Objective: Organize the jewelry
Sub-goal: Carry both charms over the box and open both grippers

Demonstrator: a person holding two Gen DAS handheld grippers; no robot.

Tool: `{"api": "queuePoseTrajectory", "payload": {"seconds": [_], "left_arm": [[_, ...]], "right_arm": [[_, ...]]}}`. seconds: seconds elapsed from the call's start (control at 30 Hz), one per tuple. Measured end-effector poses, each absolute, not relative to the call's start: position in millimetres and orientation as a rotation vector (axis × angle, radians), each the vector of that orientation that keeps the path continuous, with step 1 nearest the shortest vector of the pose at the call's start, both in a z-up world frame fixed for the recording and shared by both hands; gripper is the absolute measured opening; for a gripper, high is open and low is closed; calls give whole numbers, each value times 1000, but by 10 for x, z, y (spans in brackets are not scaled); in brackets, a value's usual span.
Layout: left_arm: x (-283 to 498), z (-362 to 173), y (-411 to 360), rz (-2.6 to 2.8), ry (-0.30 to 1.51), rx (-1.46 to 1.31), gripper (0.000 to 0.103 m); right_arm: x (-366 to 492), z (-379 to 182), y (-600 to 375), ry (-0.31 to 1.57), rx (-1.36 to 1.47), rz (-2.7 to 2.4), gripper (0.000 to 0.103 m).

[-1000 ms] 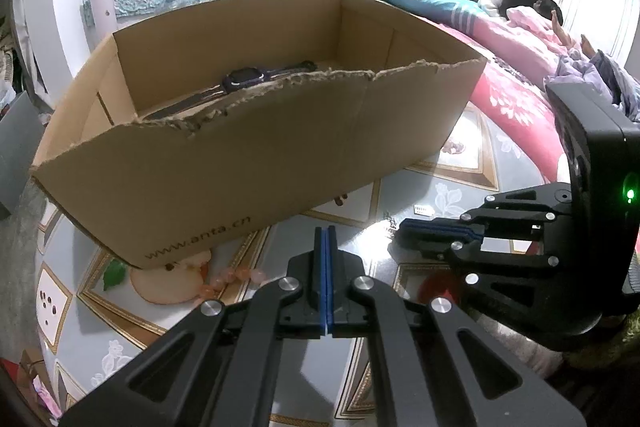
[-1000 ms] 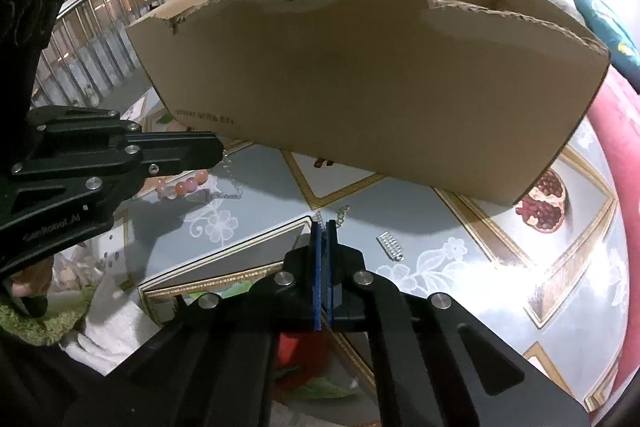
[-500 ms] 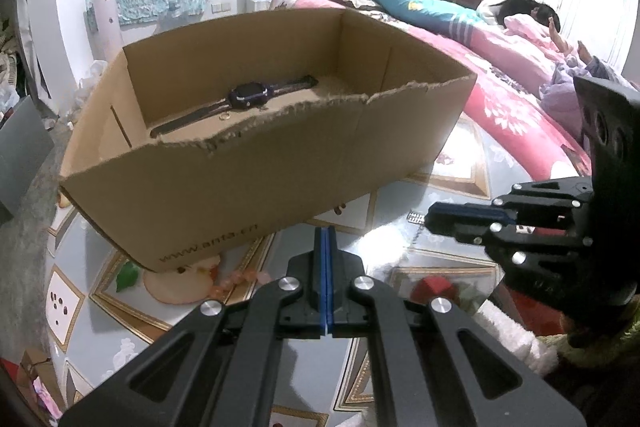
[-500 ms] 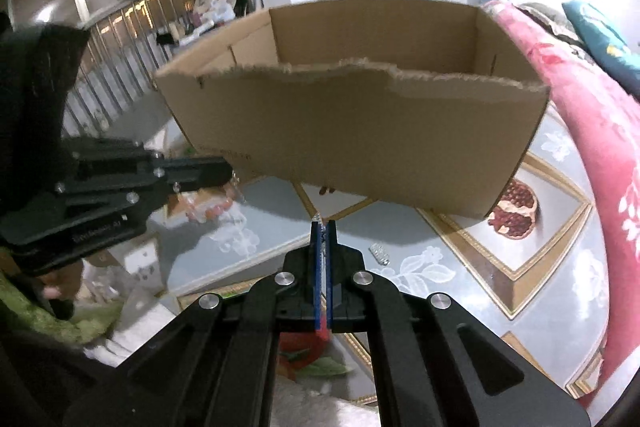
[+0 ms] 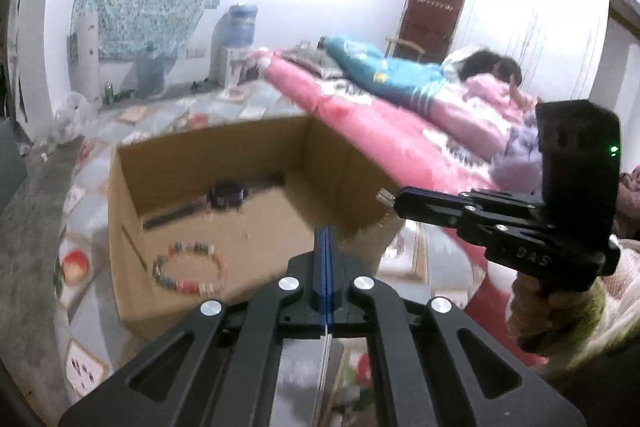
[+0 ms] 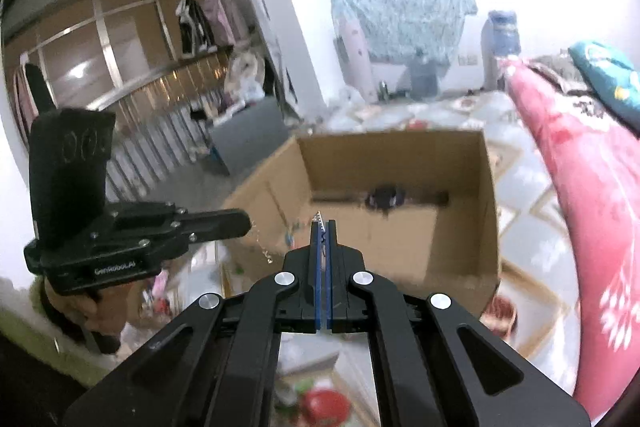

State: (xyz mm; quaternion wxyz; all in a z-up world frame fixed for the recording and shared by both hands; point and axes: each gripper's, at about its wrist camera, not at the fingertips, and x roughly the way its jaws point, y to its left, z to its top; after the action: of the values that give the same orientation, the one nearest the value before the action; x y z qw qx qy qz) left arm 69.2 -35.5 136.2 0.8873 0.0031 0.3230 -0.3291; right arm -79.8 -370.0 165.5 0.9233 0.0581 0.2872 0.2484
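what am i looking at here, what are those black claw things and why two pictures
No robot: a person holds two hand tools, each with two black fingers and a camera looking along them. One picture is from the left gripper, the other from the right gripper; each also shows the other tool. Both are shut. A thin chain dangles at the left tip; a small silver piece pokes out of the right. Ahead, on a patterned floor mat, a cardboard box holds a watch and a bead bracelet.
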Motion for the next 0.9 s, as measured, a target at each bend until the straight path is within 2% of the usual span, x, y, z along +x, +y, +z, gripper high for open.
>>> {"api": "queuePoseTrajectory", "payload": {"seconds": [0.17,0.47,0.63,0.8,0.9], "left_arm": [[1020,1448,-437,-688,666,-4,0],[1624,1009,-704,-653,801,8,0],[1792,753,-743,-611,896,2,1],[1769,706,-719,-591,900,0,18],[1732,756,-690,-575,883,-2,22]], "right_arm": [[-475,1690,-3742,592,122,457,0],[35,1441,-3753,681,130,359,0],[146,1259,-3744,751,124,342,9],[100,1242,-3816,738,152,346,19],[57,1275,-3850,724,167,349,21]]}}
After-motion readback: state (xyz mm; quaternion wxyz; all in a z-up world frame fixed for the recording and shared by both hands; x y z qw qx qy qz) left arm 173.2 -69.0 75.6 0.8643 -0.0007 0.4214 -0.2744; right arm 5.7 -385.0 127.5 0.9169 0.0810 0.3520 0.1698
